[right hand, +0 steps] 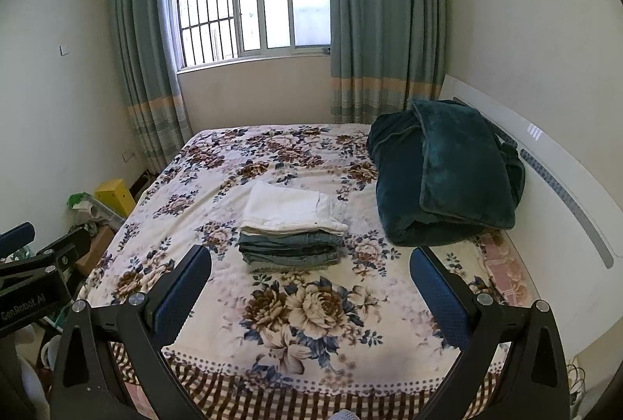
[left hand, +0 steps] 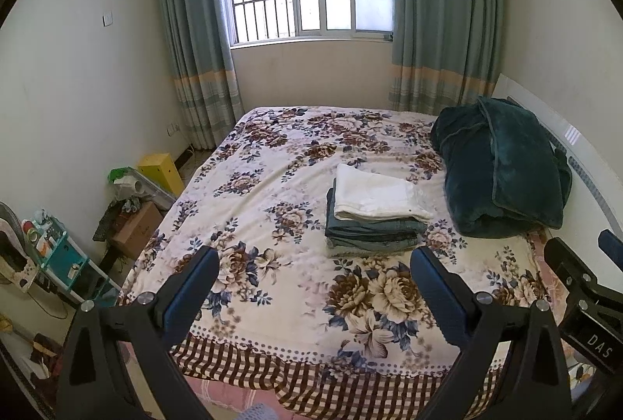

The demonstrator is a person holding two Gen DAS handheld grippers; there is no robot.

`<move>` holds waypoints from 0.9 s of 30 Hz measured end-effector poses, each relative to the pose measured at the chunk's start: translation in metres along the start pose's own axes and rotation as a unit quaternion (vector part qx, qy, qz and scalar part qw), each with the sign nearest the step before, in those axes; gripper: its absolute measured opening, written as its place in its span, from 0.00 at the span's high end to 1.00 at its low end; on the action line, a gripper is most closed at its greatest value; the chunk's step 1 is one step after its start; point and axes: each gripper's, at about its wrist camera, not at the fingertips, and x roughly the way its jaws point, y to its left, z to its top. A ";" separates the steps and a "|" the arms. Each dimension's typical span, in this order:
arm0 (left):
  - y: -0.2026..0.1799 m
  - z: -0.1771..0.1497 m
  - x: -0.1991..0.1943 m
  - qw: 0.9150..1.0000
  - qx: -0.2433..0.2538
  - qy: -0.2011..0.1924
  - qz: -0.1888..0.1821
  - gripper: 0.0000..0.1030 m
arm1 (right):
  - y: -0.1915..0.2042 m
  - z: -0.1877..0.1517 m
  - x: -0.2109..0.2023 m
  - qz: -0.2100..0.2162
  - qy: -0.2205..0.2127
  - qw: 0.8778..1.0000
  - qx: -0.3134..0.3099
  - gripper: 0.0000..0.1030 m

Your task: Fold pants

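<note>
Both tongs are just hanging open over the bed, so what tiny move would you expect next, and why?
Probably a pull back from the bed. The left tongs and right tongs are open and hold nothing, and the white pants already lie folded atop the jeans. No unfolded pants show on the bedspread, so nothing seems left to grasp.

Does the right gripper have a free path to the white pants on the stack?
Probably yes. The right gripper is open, and only bare bedspread lies between it and the white pants.
</note>
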 end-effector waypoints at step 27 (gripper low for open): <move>0.008 -0.004 -0.007 1.000 0.013 -0.007 -0.004 0.03 | 0.006 -0.015 0.011 0.015 0.007 1.000 -0.008 0.00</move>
